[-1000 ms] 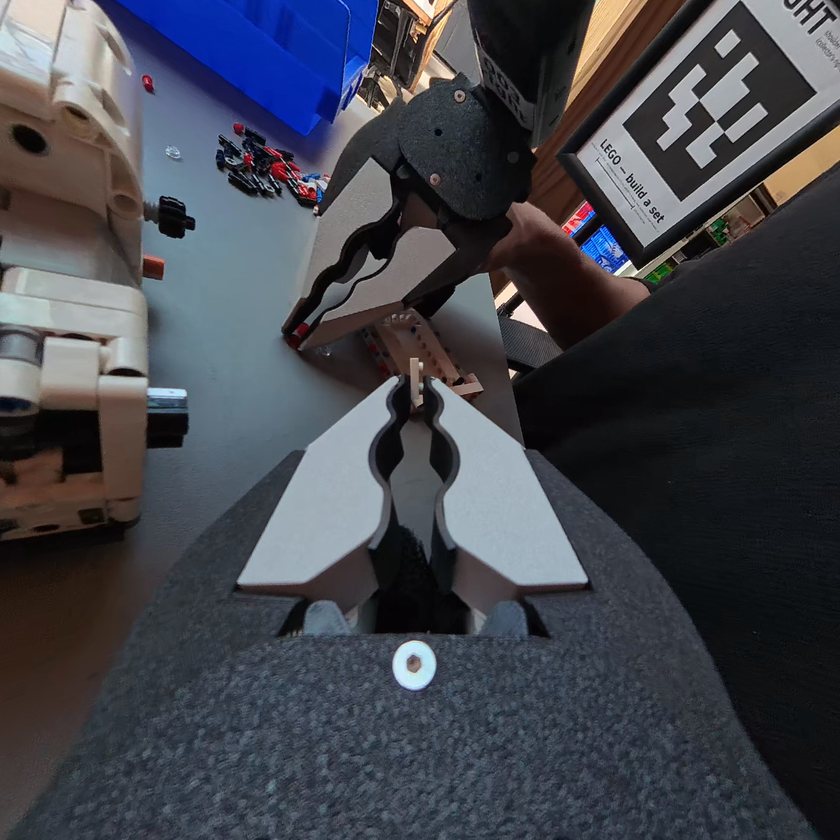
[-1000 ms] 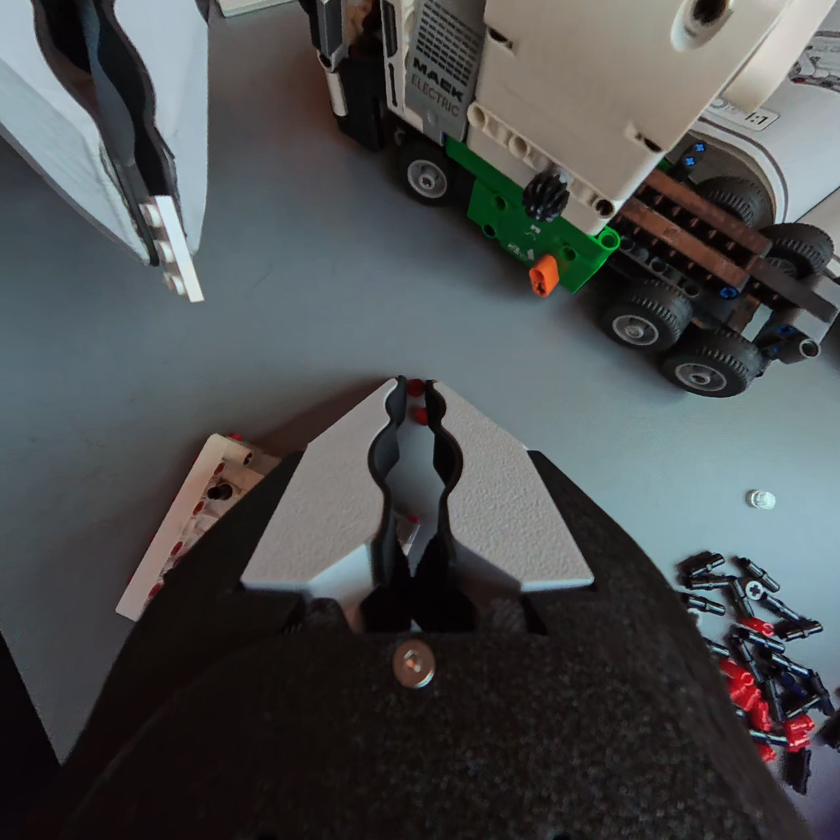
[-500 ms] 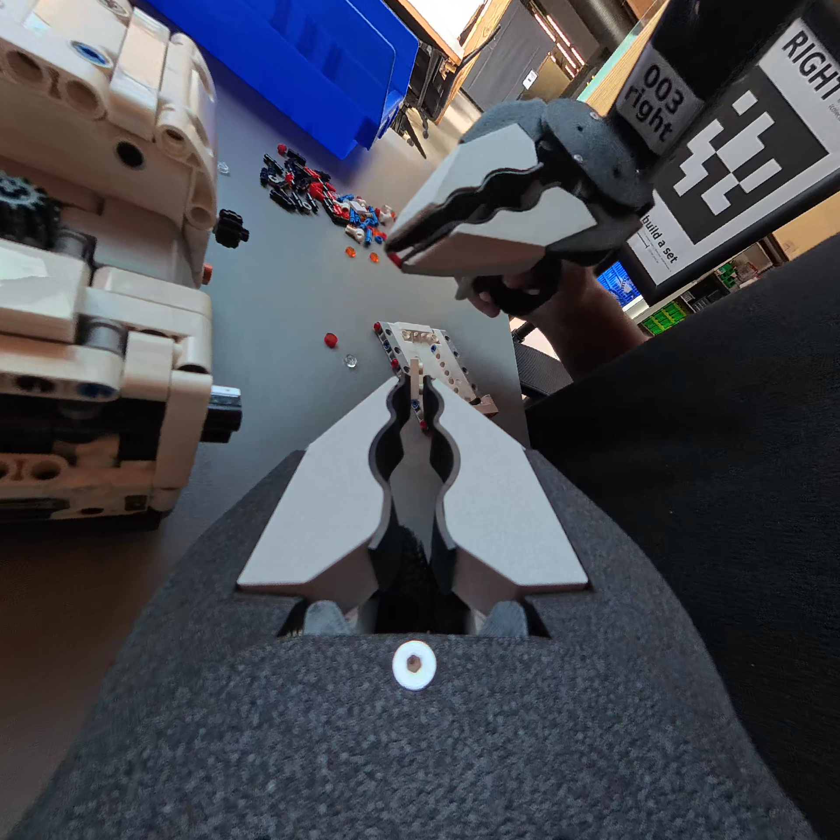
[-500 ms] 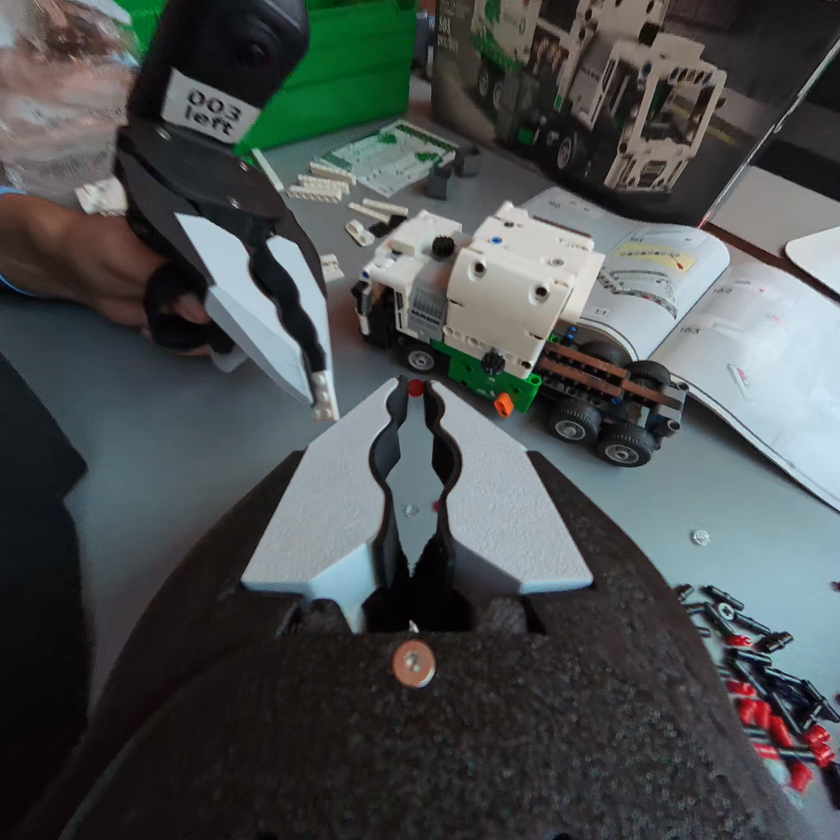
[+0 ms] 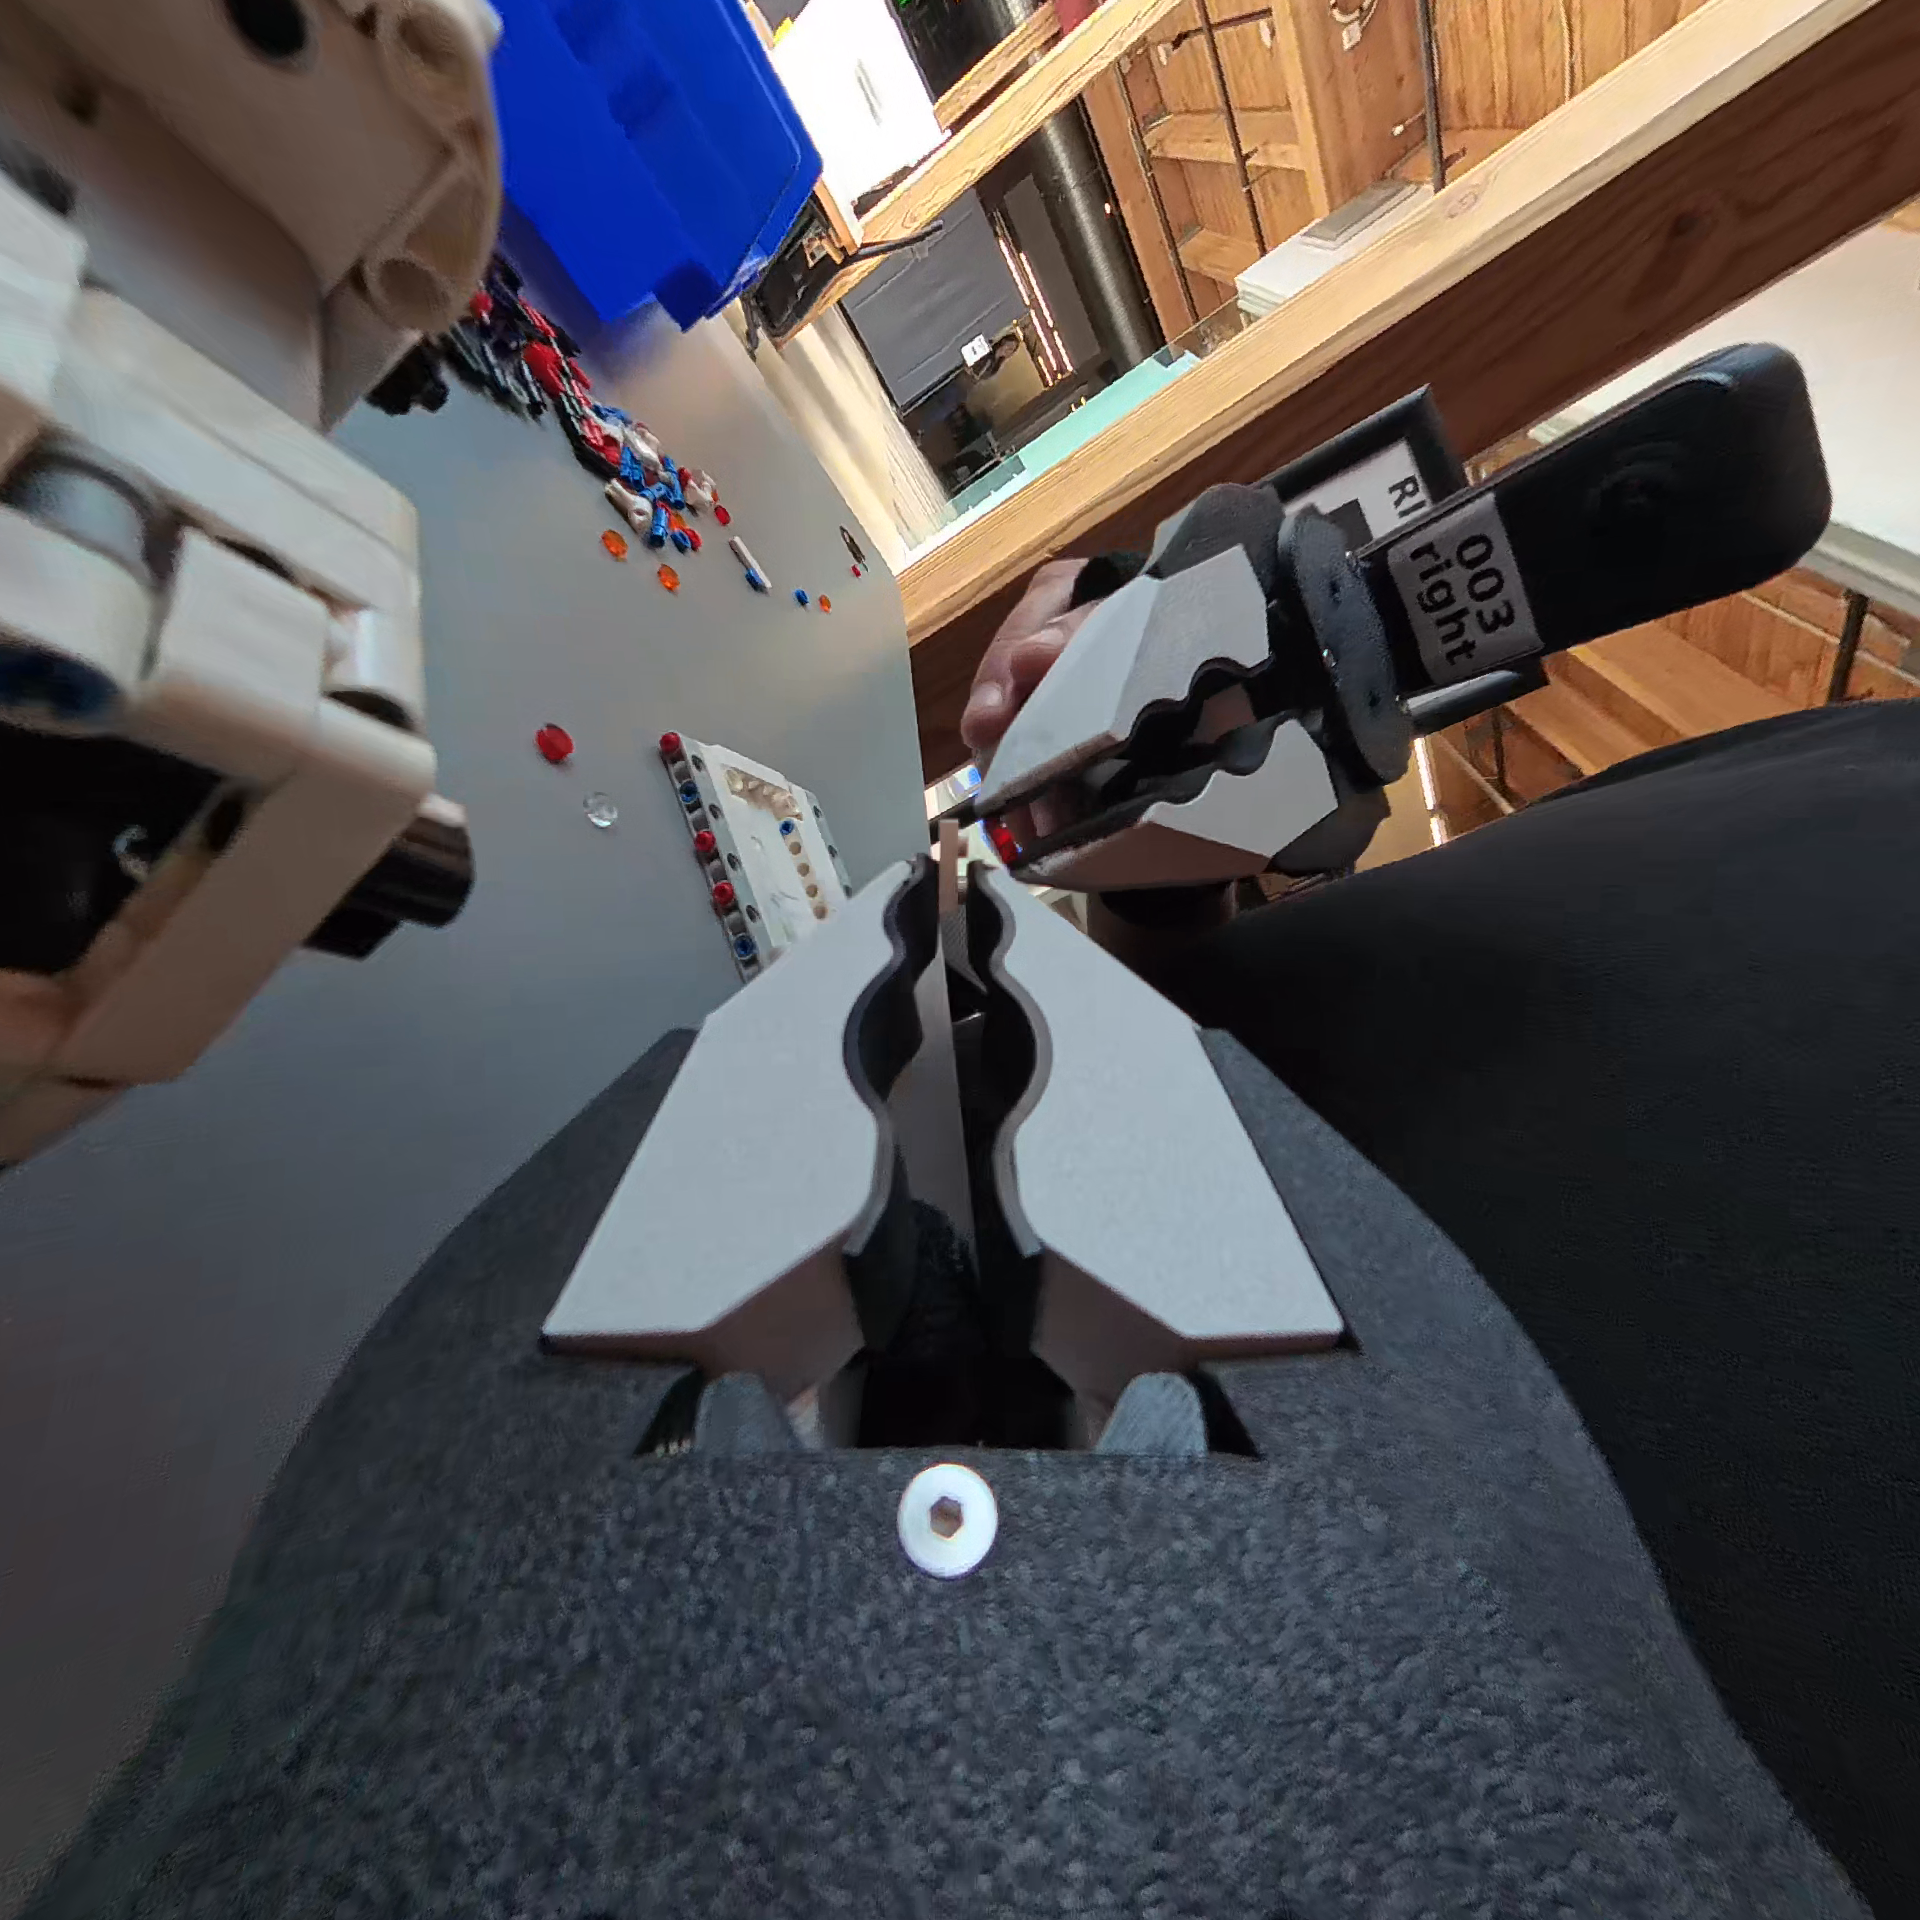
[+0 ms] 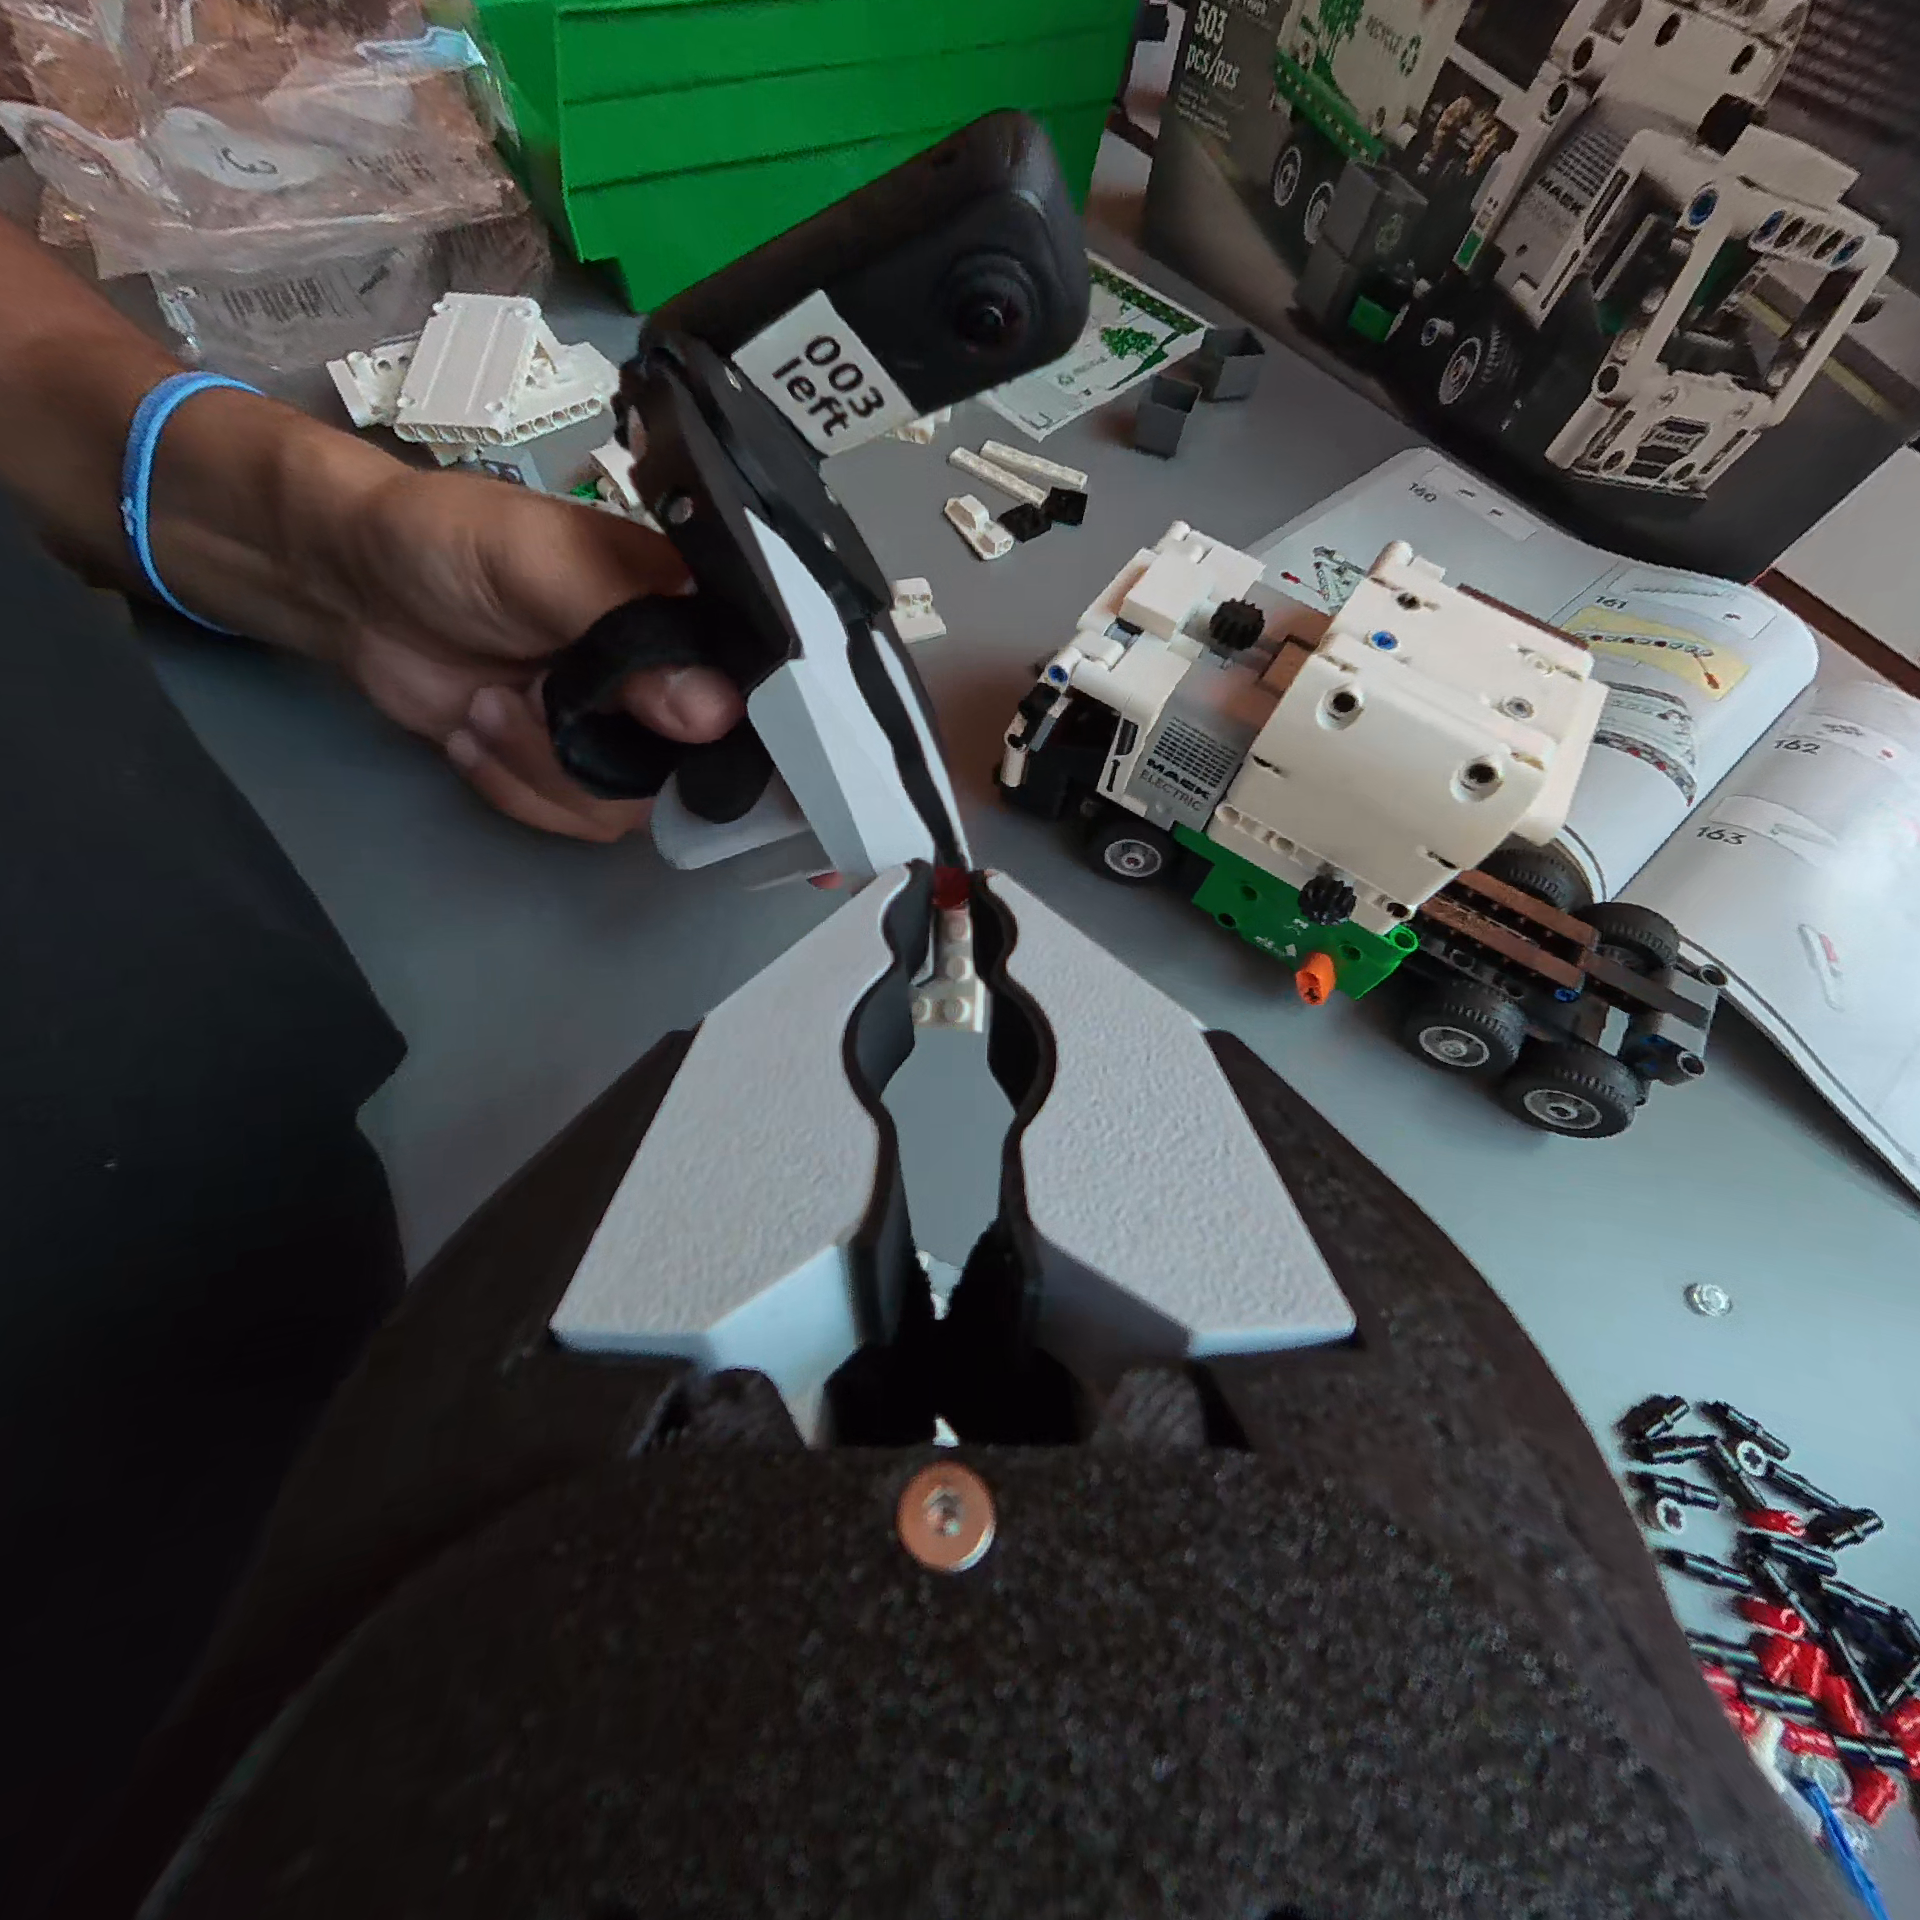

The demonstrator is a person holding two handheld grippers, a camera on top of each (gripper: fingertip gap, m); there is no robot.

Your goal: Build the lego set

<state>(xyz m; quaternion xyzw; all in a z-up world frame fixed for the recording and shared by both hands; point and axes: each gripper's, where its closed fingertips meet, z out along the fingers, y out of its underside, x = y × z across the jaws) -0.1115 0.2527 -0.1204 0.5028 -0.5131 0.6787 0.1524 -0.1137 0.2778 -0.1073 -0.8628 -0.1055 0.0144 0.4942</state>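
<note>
Right wrist view: the right gripper (image 6: 945,891) pinches a red stud (image 6: 948,886) against the white plate (image 6: 951,971) clamped edge-on in the left gripper (image 5: 948,883), above the grey table (image 6: 1195,1122). Both pieces look light, stiff and slippery, likely best held by flat faces, near the truck model (image 6: 1340,769).

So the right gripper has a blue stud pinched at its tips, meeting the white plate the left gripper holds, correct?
Not quite: the stud is red, not blue, as the right wrist view shows. The rest holds: the right gripper pinches it at its tips, meeting the white plate held by the left gripper.
</note>
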